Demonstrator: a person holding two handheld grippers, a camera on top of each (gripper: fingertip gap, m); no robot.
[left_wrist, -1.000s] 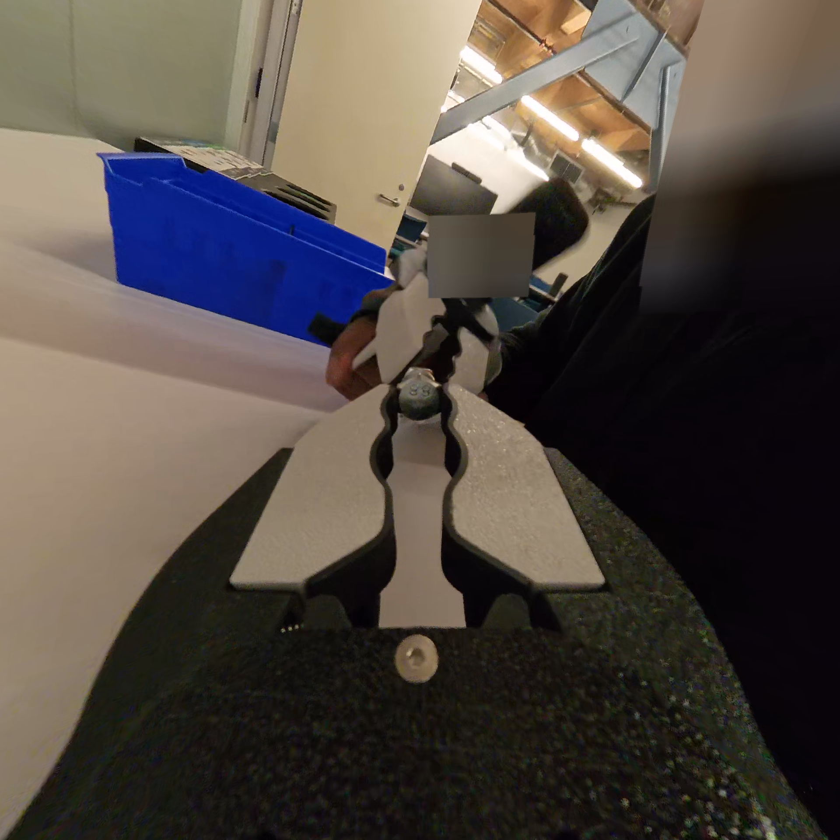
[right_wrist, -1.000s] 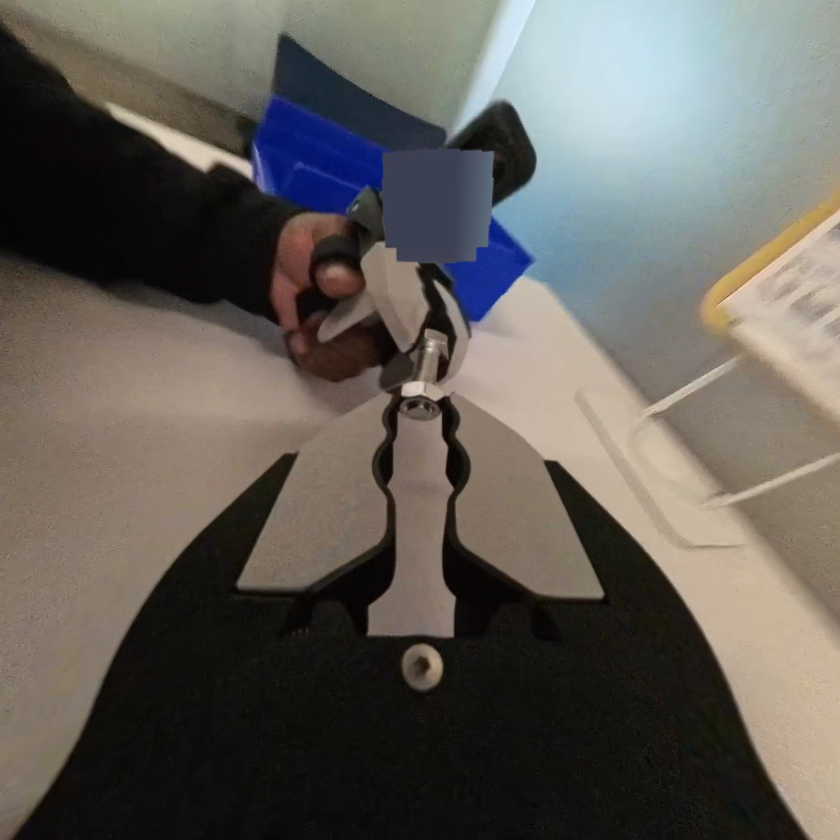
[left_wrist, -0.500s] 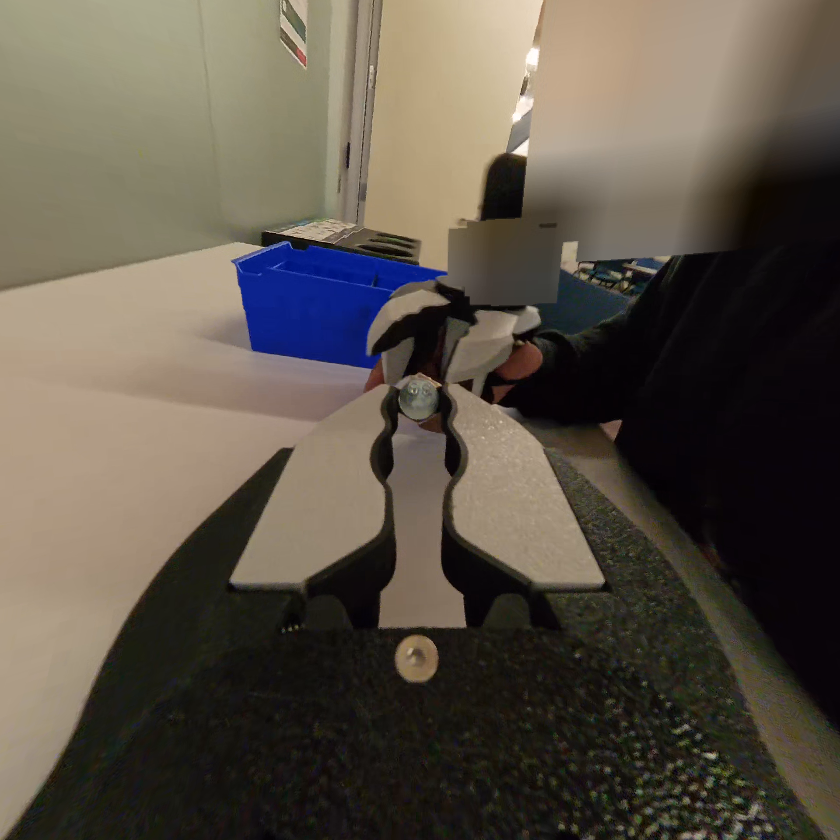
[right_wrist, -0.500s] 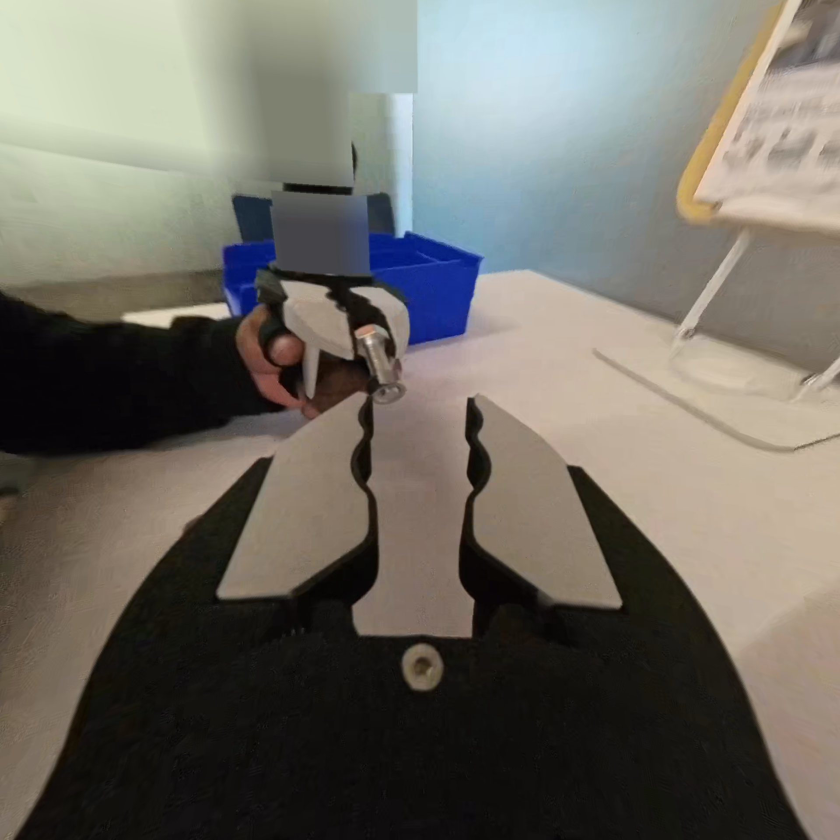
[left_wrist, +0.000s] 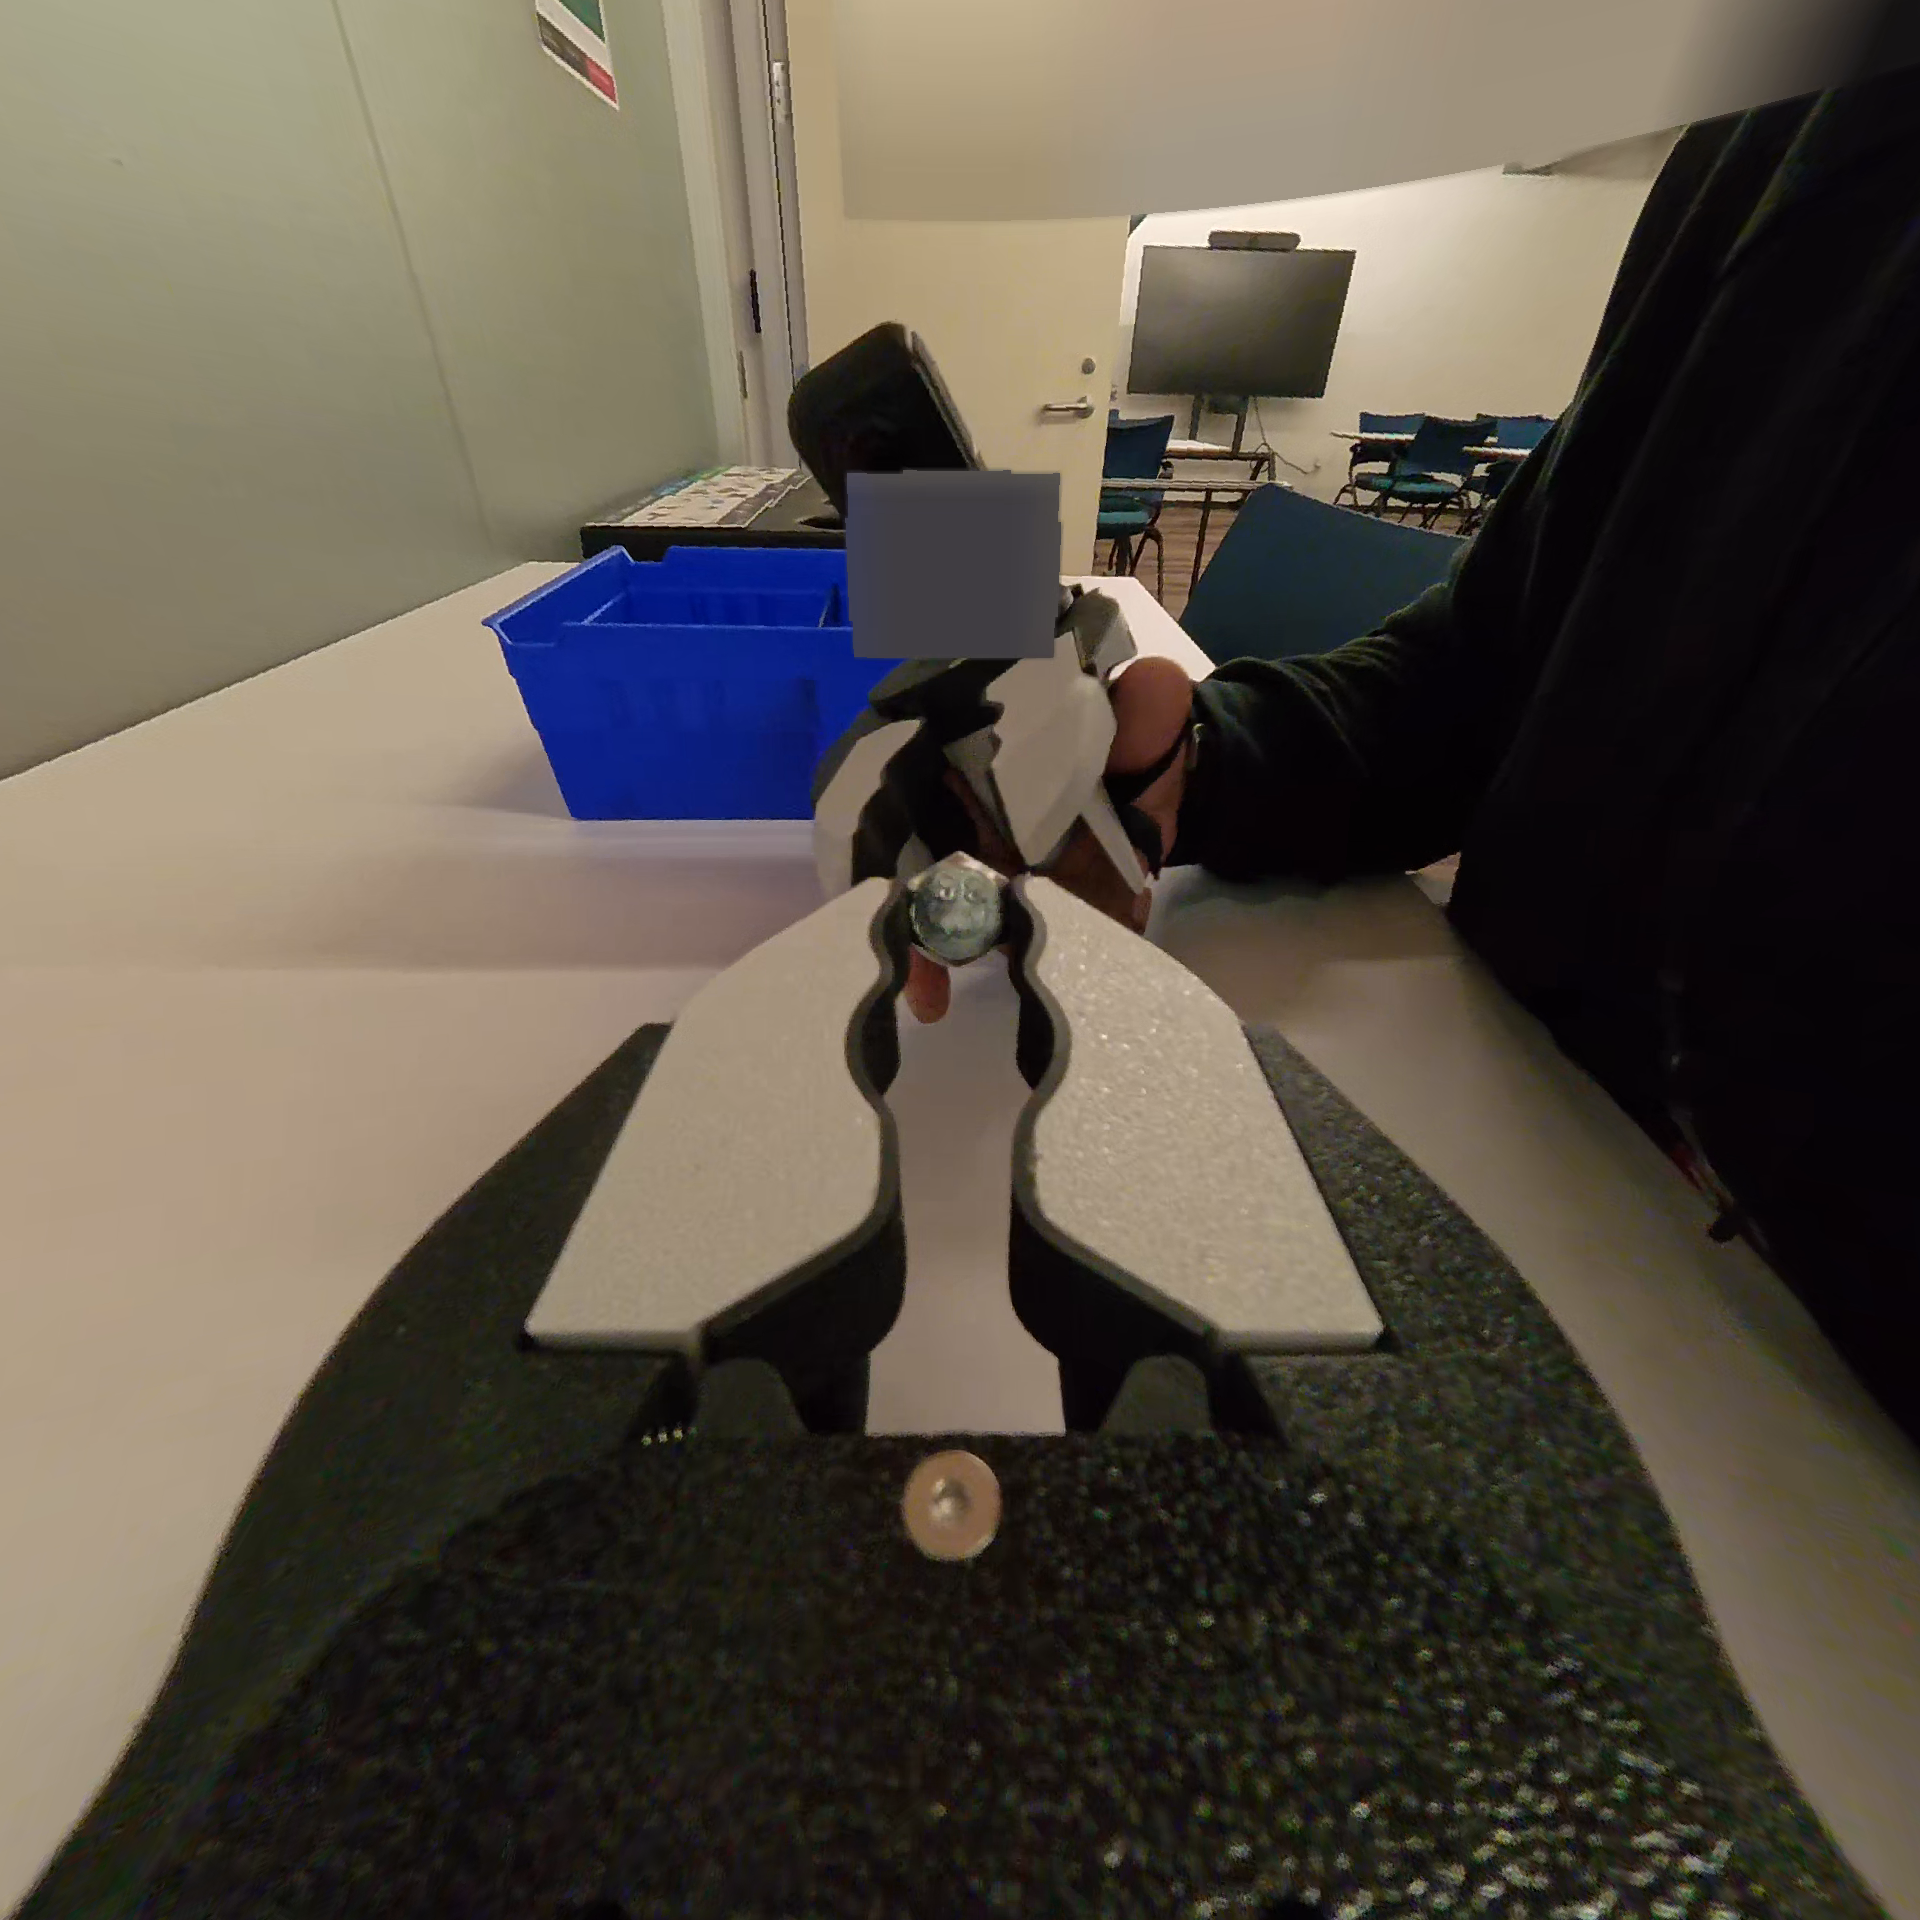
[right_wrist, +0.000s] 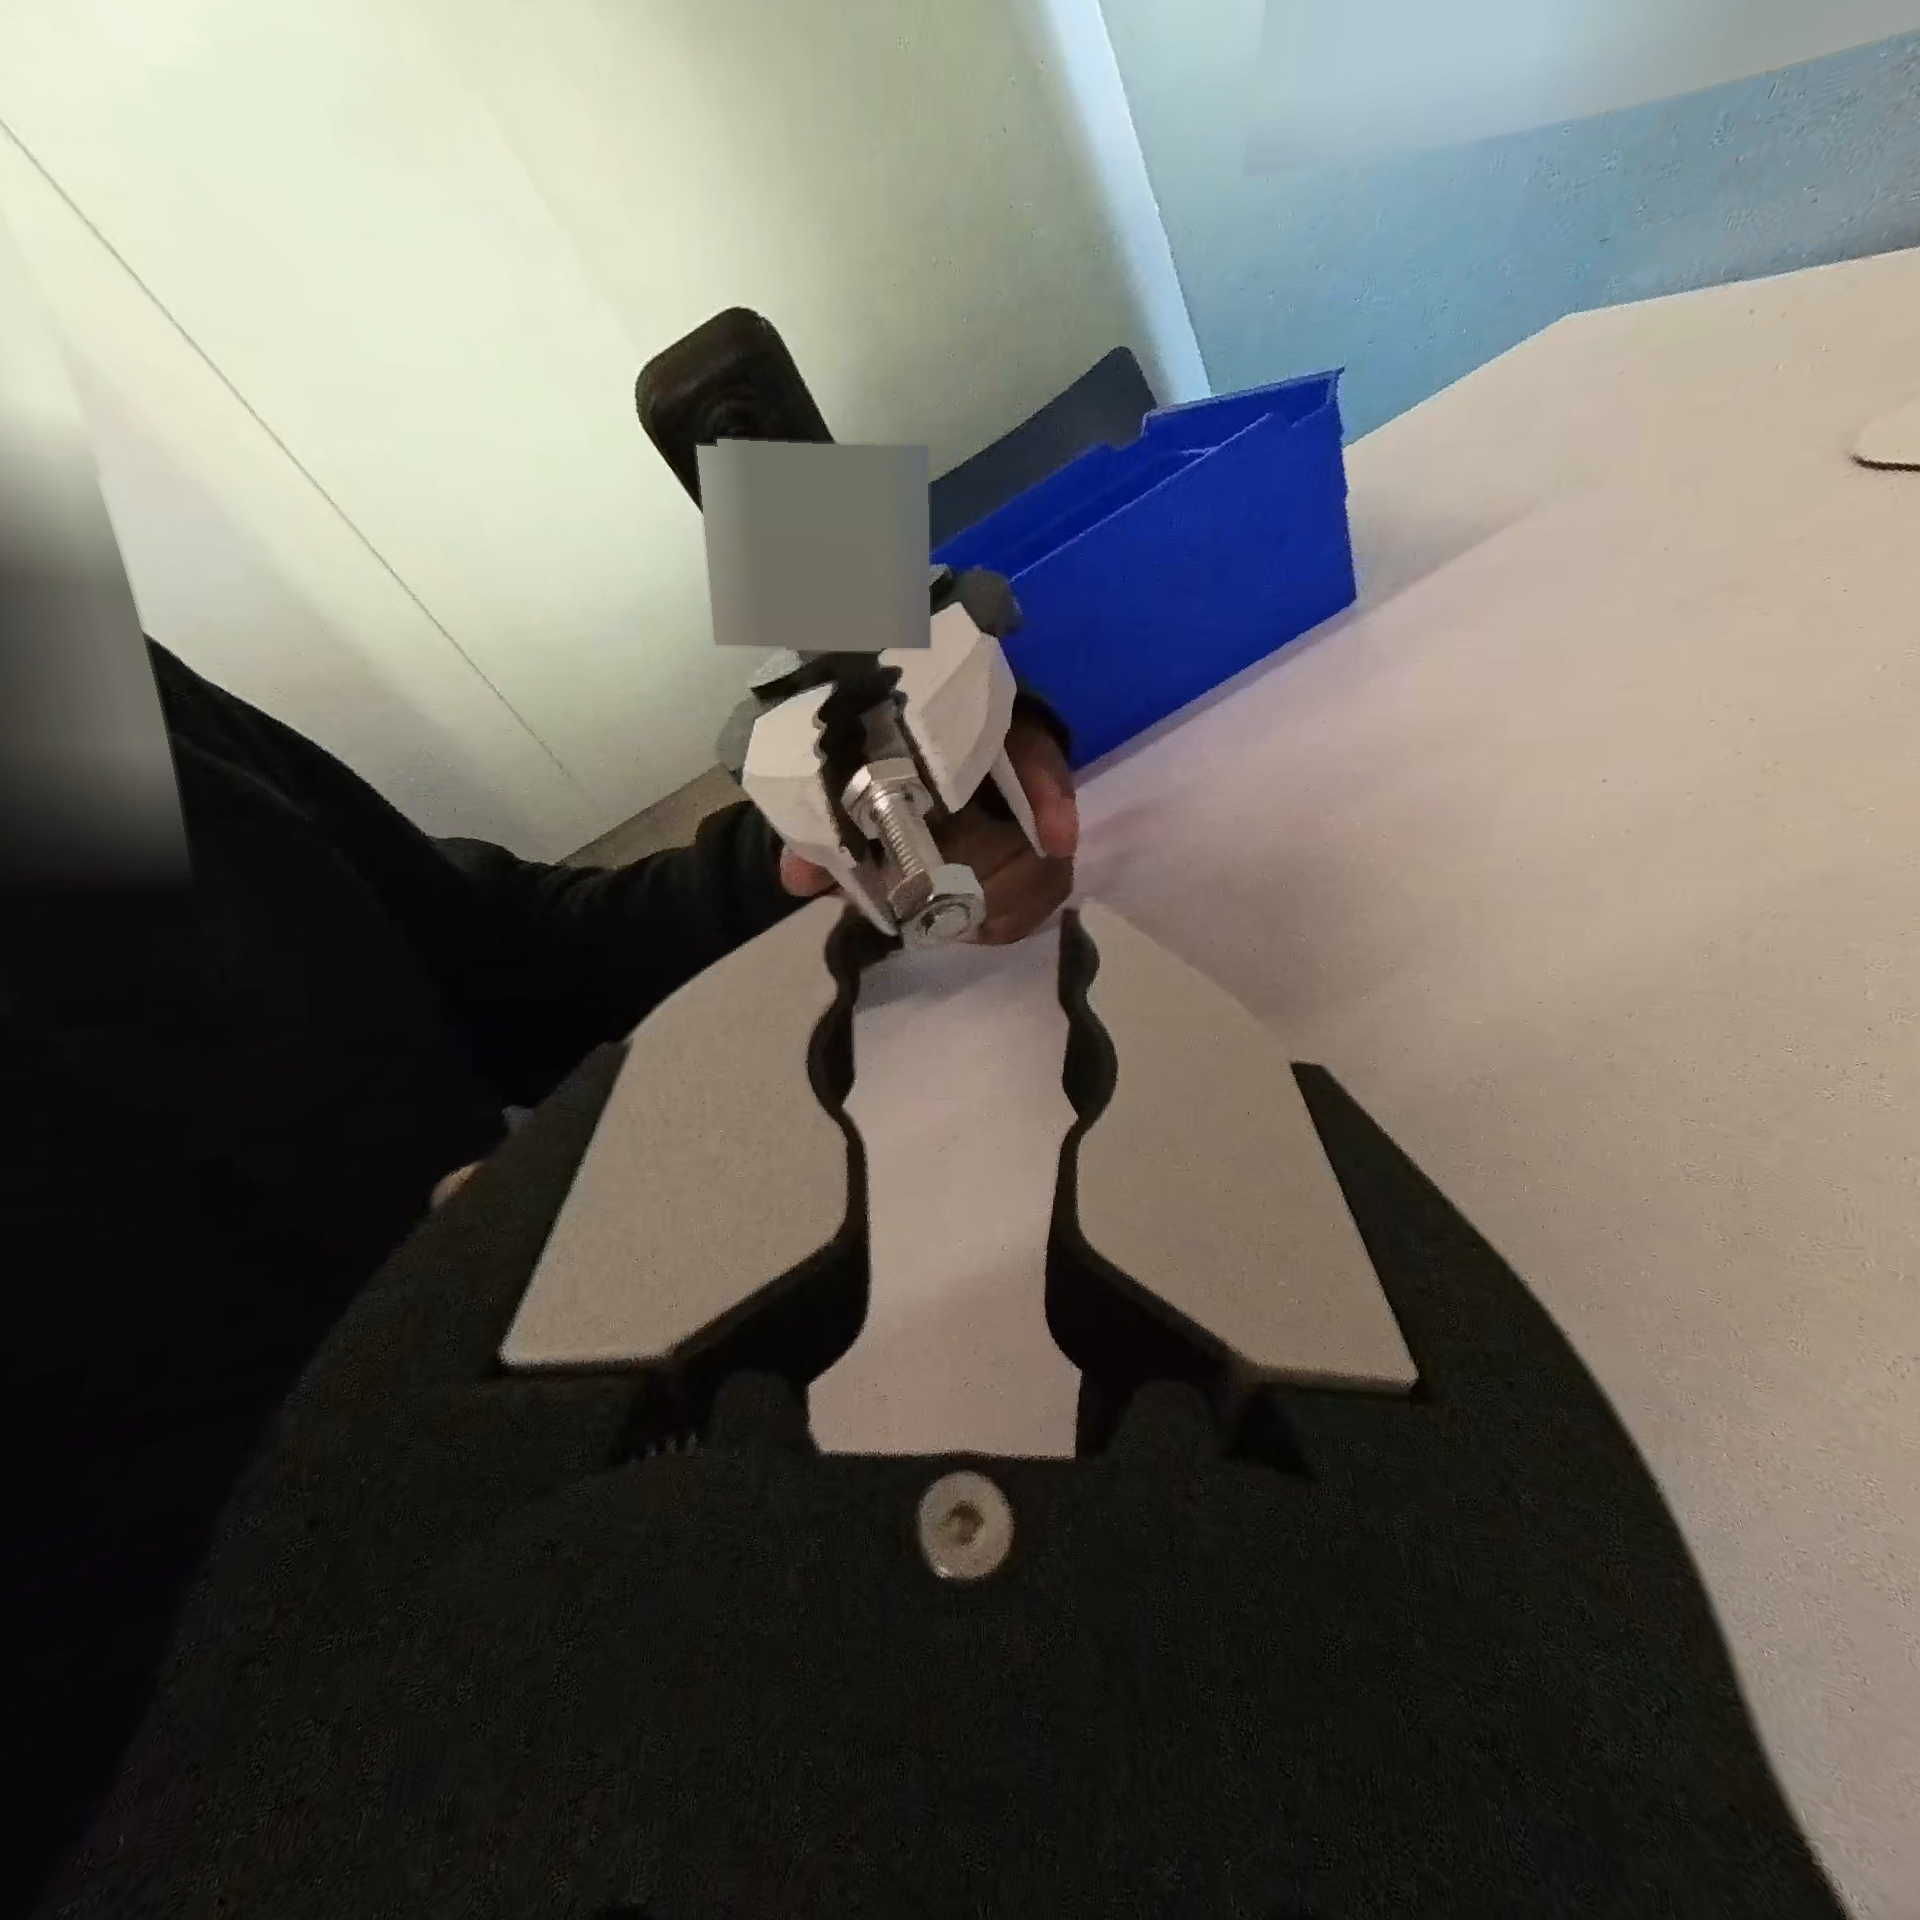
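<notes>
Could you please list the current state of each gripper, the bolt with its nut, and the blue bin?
Left gripper: shut on the bolt's head.
Right gripper: open, holding nothing, just in front of the nut.
Bolt: held off the table, pointing at the right gripper.
Nut: threaded on near the bolt's free end.
Blue bin: upright on the white table, contents hidden.

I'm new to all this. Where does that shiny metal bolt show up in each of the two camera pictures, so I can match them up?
Left wrist view: the bolt sits at centre, its head facing the camera, clamped at the tips of the left gripper.
Right wrist view: the bolt is just above centre, seen along its threaded length with a nut, held by the far gripper.
Shared landmark: the blue bin on the white table.
</notes>
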